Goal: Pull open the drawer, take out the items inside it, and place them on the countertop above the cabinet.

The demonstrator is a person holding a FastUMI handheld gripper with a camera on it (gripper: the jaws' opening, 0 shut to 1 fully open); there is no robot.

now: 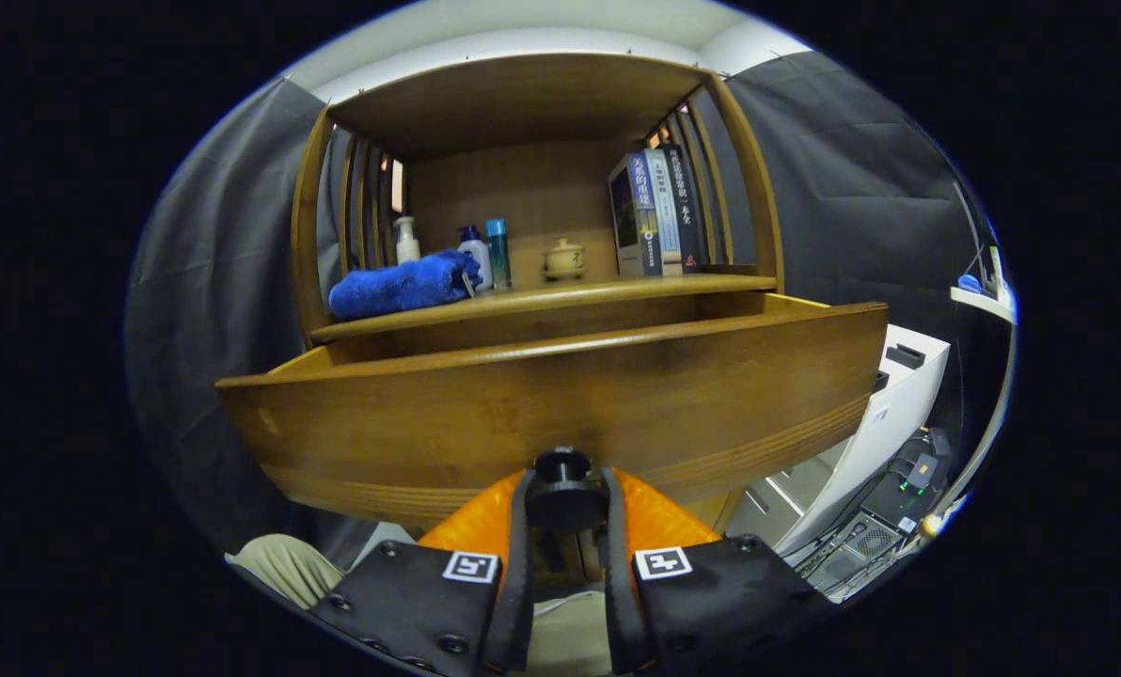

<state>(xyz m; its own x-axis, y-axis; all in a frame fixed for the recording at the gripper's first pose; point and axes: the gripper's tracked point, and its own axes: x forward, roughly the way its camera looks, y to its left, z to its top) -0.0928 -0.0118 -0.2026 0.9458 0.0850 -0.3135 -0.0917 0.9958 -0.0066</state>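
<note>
the gripper (563,503) has both fingers closed against the dark round knob (562,487) on the front of the wooden drawer (542,414), which stands pulled out from the cabinet (532,103). on the countertop (560,299) above the drawer lie a rolled blue towel (401,285), a white pump bottle (406,241), a white bottle with a blue cap (474,256), a teal bottle (497,252), a small lidded pot (563,259) and a row of upright books (659,212). beside the cabinet stands a white unit (890,414) with cables (861,545) below it.
</note>
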